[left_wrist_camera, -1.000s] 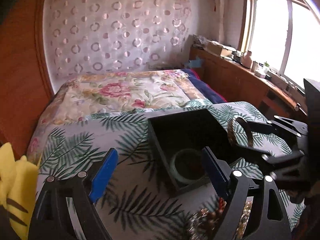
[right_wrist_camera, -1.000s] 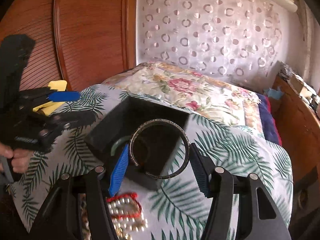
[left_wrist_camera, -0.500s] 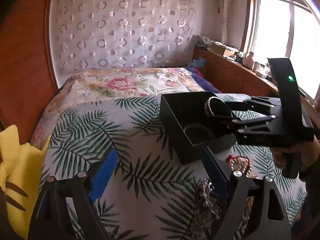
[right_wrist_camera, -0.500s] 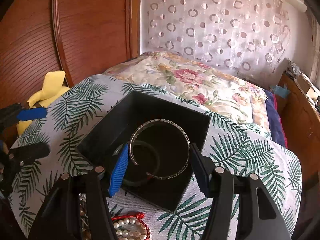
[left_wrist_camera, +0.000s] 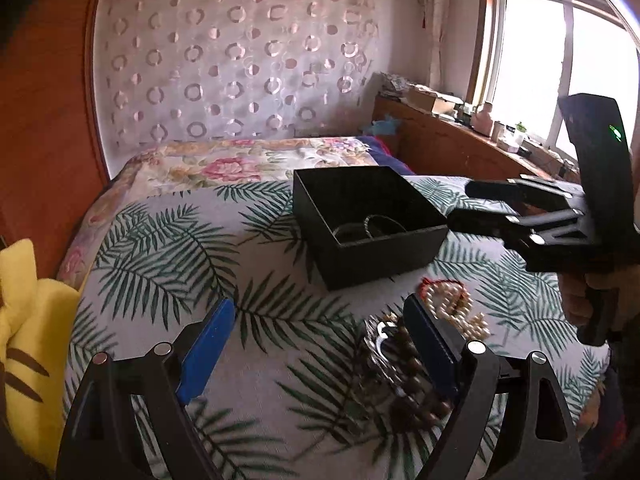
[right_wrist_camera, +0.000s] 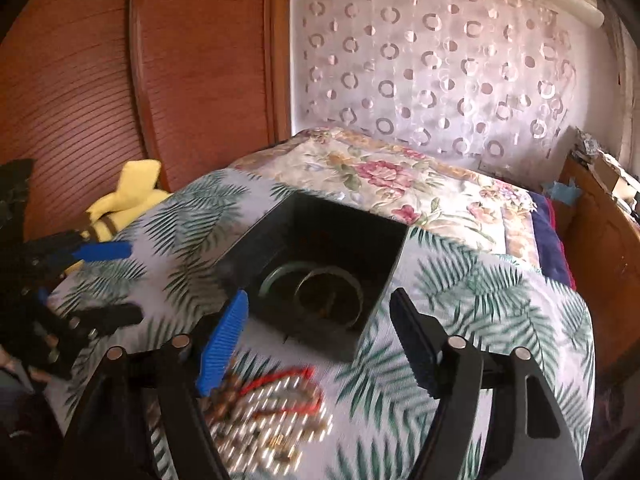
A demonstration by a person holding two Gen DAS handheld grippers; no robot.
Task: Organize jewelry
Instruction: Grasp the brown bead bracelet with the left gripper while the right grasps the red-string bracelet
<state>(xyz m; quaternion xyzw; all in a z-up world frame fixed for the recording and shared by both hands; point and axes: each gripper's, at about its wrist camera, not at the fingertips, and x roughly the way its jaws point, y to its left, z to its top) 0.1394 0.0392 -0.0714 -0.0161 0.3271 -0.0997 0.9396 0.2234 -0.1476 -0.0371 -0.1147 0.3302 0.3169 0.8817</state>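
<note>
Motion blurs the jewelry pile [right_wrist_camera: 272, 412]; box wall [left_wrist_camera: 384, 254] half-hides bangles [left_wrist_camera: 370, 226].

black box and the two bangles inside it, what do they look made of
Square black open-top box: probably rigid card, matte, with thin straight walls and sharp corners. Pale green bangle: smooth and thick, possibly jade or glass, though blur leaves it open. Thin patterned bangle: likely metal, judging by its slim band and small bright glints.
</note>
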